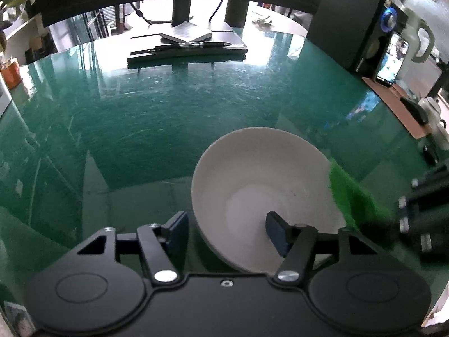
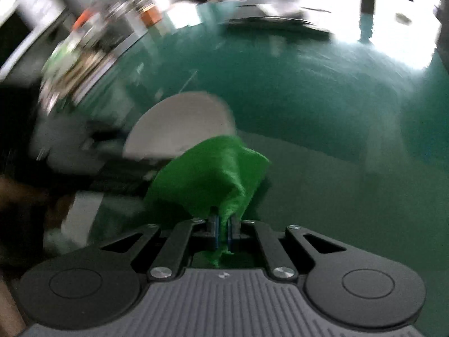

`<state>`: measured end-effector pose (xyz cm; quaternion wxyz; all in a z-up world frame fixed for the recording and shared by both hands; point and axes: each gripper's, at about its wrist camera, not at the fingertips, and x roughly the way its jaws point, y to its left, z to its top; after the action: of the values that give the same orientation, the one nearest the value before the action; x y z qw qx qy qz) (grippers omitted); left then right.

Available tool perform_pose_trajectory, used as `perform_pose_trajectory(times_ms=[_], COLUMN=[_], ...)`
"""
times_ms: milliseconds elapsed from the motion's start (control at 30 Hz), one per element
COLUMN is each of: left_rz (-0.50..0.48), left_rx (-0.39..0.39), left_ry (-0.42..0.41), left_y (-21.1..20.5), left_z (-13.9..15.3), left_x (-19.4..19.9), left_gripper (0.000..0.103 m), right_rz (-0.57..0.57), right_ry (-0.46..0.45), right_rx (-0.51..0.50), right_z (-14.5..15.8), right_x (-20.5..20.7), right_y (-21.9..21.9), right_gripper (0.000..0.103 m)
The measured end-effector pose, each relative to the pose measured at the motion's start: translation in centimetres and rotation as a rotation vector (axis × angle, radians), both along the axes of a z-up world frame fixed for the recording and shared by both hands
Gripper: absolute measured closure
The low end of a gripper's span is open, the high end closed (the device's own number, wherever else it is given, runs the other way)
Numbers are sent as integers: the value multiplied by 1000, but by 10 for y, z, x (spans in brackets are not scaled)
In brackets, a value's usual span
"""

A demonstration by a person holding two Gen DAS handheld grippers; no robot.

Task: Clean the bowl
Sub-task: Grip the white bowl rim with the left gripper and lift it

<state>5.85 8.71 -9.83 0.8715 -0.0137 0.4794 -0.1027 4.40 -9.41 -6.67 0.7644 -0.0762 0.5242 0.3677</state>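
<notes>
Green glossy table (image 1: 174, 118), scratched, strong window glare at far edge. White bowl (image 1: 252, 168) near the near edge, right of centre; base contact not visible. Far edge, centre: flat black stand base (image 1: 224, 49) with a grey notebook (image 1: 186, 33) and a black pen (image 1: 193, 45) on it. Right edge: brown mat (image 1: 398, 104), black speaker (image 1: 350, 22).

Left tongs (image 1: 227, 231) half-spread; right tongs (image 2: 223, 231) clamped, both down-tilted.
</notes>
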Motion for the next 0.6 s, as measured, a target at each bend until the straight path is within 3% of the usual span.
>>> perform_pose_trajectory(times_ms=[167, 333, 600], left_rz=[-17, -38, -69], left_rx=[3, 5, 6], left_ry=[-6, -13, -21], left_y=[-1, -2, -6], left_z=[0, -1, -1], left_x=[1, -1, 0], left_gripper=[44, 43, 42], right_rz=[117, 40, 200], right_ry=[-33, -89, -69], right_rx=[-42, -84, -75], right_z=[0, 1, 1], right_x=[-6, 17, -9], right_y=[20, 17, 33], right_gripper=[98, 97, 97])
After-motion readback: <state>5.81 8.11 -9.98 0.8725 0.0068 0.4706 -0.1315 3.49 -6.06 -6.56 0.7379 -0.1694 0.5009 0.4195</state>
